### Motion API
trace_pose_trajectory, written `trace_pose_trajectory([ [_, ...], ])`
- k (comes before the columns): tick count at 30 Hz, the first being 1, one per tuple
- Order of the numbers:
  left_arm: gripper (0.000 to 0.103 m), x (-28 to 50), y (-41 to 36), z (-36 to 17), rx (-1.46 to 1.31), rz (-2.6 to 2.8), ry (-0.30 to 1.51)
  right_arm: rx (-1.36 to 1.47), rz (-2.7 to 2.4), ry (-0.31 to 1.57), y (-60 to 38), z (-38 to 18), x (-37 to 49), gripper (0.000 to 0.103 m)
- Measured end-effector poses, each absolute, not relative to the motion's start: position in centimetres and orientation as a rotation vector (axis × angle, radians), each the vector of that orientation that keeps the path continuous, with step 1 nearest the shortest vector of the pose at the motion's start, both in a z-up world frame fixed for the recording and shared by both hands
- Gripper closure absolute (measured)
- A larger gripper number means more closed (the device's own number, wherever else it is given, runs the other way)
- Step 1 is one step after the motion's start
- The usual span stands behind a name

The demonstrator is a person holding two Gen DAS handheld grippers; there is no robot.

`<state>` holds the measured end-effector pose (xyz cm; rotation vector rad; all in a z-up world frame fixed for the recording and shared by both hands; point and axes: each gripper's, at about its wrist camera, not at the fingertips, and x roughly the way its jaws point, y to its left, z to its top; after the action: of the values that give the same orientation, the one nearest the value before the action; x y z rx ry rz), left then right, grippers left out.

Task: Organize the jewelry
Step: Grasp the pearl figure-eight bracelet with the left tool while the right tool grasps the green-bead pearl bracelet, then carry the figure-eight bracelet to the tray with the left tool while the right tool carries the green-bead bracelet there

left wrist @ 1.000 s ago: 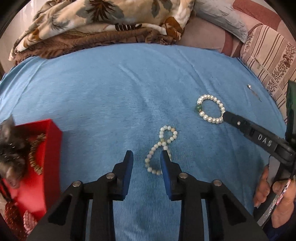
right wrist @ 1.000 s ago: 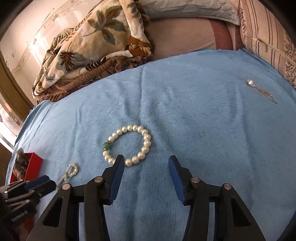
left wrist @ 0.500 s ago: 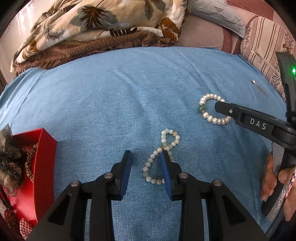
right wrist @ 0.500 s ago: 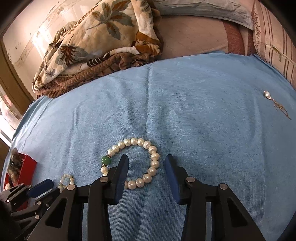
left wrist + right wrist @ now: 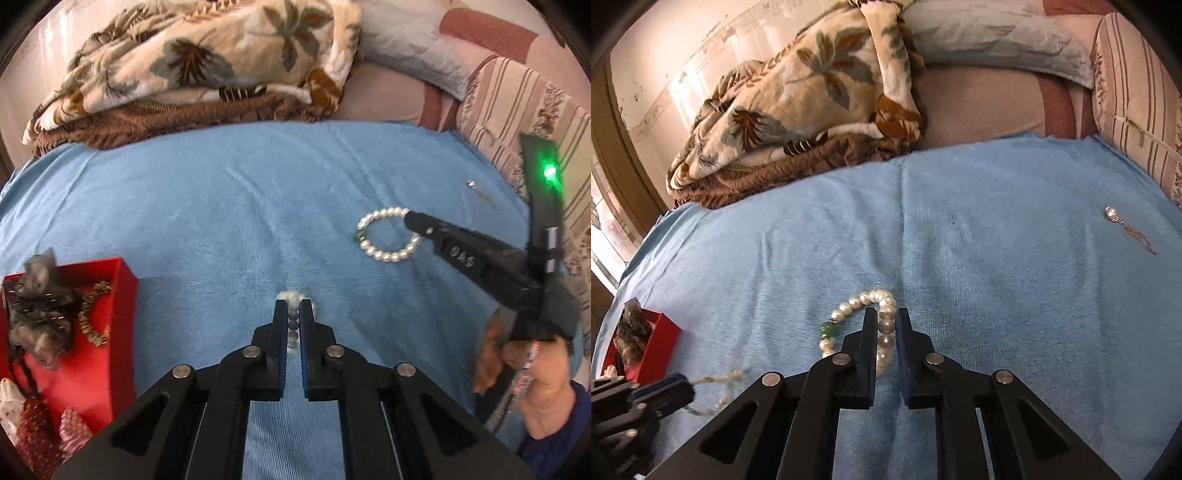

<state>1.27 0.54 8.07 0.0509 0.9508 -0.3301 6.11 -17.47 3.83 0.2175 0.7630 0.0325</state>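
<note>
Here, nearest the lens in the left wrist view, the left gripper (image 5: 294,314) has its blue-lined jaws pinched together on a strand of small pale beads (image 5: 293,325), a few of which show in the narrow slit between the jaws and just past their tips at lower centre. In the right wrist view the same strand looks blurred, trailing from that gripper at lower left, so it may be lifting off the cloth. Low in that view's centre, the right gripper (image 5: 886,325) is clamped on one side of the white pearl bracelet with a single green bead (image 5: 857,325), the rest of the loop lying on the light blue towel-like cloth (image 5: 997,277) to the left of the jaws.

At the lower left of the left wrist view sits the open red jewelry box (image 5: 122,317), already holding a brown beaded bracelet (image 5: 92,317), a grey fabric hair piece (image 5: 37,295) and some red and white patterned items I cannot identify. Farther out, toward the right edge, a thin silver chain with a clear stone (image 5: 1126,229) lies alone on the cloth, well apart from both grippers. Beyond, a leaf-patterned quilt (image 5: 812,92) is heaped at the top.

By my reading the task is partway: some pieces are boxed, two are gripped but not yet carried over, and the silver chain remains untouched.
</note>
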Motion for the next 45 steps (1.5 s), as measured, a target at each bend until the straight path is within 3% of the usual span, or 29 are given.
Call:
trace_pose_trajectory([
  [17, 0.097, -5.6, 7.0, 13.8, -0.025, -0.263, 0.87, 0.215, 0.087, 0.711, -13.1, 7.8, -2.8, 0.092],
  [45, 0.097, -11.1, 18.5, 15.4, -0.136, -0.018, 0.814, 0.002, 0.25, 0.745, -0.8, 11.8, -9.1, 0.092],
])
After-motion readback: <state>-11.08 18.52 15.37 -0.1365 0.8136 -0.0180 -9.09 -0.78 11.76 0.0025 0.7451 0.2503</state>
